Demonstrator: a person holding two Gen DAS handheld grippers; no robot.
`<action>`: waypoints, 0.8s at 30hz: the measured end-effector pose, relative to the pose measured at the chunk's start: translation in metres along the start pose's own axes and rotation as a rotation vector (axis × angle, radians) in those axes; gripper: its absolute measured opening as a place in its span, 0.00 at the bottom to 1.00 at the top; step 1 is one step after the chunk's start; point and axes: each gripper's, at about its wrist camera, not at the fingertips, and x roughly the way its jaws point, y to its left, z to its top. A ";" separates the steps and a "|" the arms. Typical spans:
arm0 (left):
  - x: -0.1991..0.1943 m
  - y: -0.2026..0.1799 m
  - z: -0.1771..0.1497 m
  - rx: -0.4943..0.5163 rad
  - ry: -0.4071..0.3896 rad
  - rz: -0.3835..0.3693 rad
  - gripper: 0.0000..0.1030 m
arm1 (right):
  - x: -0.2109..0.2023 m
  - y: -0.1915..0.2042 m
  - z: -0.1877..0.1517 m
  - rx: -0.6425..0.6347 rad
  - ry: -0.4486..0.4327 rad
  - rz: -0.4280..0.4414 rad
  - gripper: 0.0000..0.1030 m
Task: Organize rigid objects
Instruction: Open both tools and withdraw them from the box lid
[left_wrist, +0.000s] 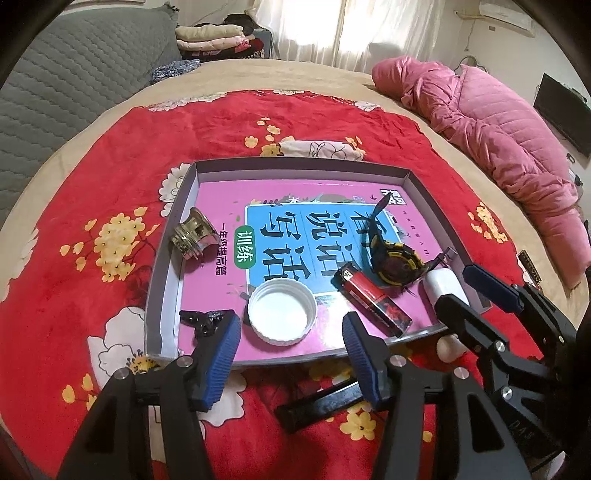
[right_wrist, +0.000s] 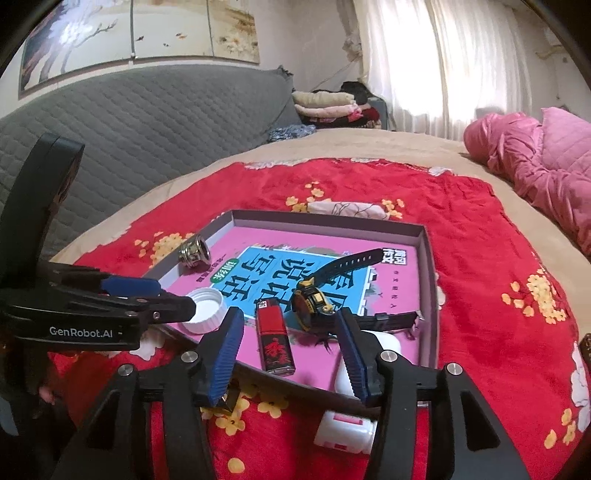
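Note:
A shallow cardboard tray (left_wrist: 173, 273) (right_wrist: 430, 280) with a pink book cover as its floor lies on the red floral blanket. In it are a metal threaded fitting (left_wrist: 194, 238) (right_wrist: 194, 252), a white jar lid (left_wrist: 282, 312) (right_wrist: 207, 310), a red lighter (left_wrist: 371, 301) (right_wrist: 275, 339), a black-yellow watch (left_wrist: 395, 260) (right_wrist: 314, 301) and a white block (left_wrist: 445, 284) (right_wrist: 388, 341). My left gripper (left_wrist: 291, 350) is open at the tray's near edge, around the lid. My right gripper (right_wrist: 290, 354) is open over the near edge by the lighter. It appears in the left wrist view (left_wrist: 476, 295), beside the white block.
A black clip (left_wrist: 201, 319) lies at the tray's near left corner. A black bar (left_wrist: 317, 404) and a white-pink box (right_wrist: 345, 432) lie on the blanket (left_wrist: 92, 295) before the tray. A pink quilted jacket (left_wrist: 498, 140) lies far right; a grey headboard (right_wrist: 147, 122) stands left.

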 end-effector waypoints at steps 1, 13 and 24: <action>-0.001 -0.001 -0.001 0.002 -0.002 0.002 0.55 | -0.003 0.000 0.000 -0.002 -0.009 -0.004 0.56; -0.014 -0.008 -0.009 0.015 -0.022 -0.012 0.55 | -0.031 -0.002 -0.006 0.005 -0.036 -0.052 0.66; -0.027 -0.009 -0.019 0.044 -0.045 -0.012 0.55 | -0.058 -0.009 -0.025 0.002 0.004 -0.117 0.70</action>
